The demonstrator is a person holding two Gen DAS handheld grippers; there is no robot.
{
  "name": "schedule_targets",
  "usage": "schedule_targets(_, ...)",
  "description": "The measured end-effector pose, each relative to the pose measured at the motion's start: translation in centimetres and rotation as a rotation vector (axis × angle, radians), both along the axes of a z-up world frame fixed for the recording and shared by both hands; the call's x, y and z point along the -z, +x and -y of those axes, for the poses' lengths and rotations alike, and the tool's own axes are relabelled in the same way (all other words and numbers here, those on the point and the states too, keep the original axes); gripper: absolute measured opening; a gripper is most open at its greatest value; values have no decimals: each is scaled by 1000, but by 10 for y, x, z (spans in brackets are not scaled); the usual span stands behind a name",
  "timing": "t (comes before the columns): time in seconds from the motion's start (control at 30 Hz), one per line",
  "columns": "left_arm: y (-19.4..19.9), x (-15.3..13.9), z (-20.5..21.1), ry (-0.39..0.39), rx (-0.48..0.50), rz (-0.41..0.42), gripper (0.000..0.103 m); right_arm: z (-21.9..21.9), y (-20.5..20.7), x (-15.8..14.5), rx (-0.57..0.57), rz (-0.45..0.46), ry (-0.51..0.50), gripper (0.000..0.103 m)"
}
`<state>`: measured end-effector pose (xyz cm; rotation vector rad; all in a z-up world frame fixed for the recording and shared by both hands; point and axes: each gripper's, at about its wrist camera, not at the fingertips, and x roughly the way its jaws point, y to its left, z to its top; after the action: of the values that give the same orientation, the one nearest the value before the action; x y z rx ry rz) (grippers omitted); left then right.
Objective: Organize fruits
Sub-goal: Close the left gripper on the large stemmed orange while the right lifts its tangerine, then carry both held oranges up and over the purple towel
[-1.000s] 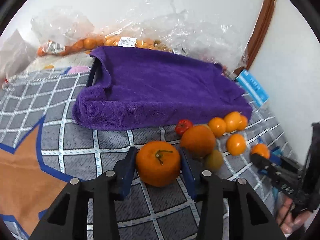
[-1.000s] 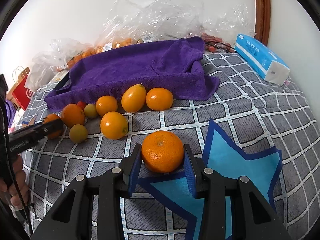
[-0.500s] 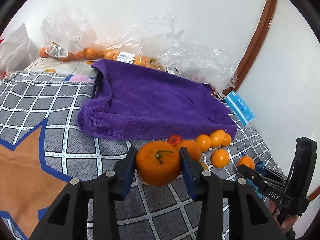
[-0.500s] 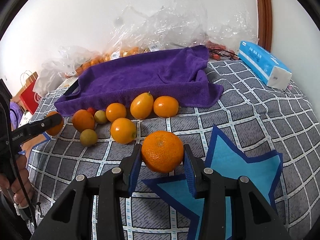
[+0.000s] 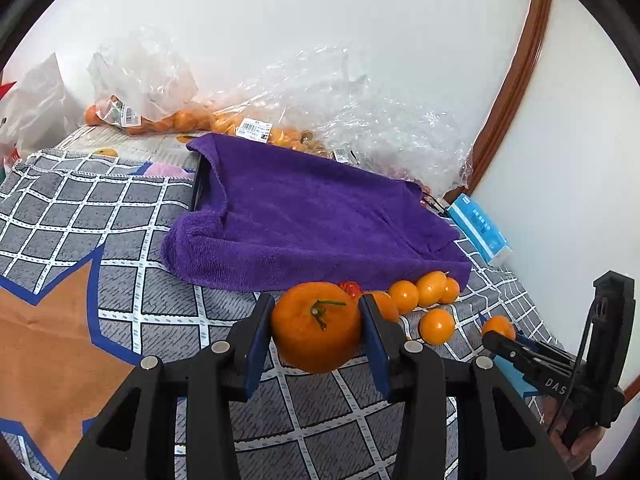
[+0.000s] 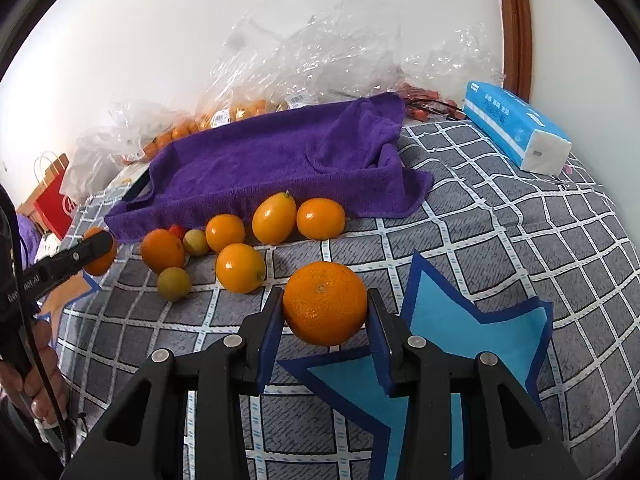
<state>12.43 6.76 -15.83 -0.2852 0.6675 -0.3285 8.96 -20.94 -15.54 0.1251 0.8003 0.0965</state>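
Bright, even, diffuse light; soft shadows. Glare on plastic bags (image 6: 320, 52). Strong fisheye bending, black vignette corners. Focus sharp.

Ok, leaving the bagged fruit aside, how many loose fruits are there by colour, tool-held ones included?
Round orange fruits: 7, one each in the left tool and right tool
Small yellow-green fruits: 2
Small red fruit: 1
Total: 10

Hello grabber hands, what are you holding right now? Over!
Left gripper shut on stemmed orange. Right gripper shut on second orange. Purple towel ahead, loose fruit lined along its front edge.
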Motion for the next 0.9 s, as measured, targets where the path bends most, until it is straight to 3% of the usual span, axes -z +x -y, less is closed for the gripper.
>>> schedule_targets(0.47, -18, -13, -4, 58, -71, 60, 41, -5, 5, -39, -7, 79, 2, 40)
schedule_targets(0.57, -26, -18, -5, 73, -80, 39, 41, -7, 10, -47, -11, 115, 2, 40)
schedule_targets(0.9, -23, -66, -14, 77, -124, 54, 41, -9, 37, -75, -21, 152, 34, 40)
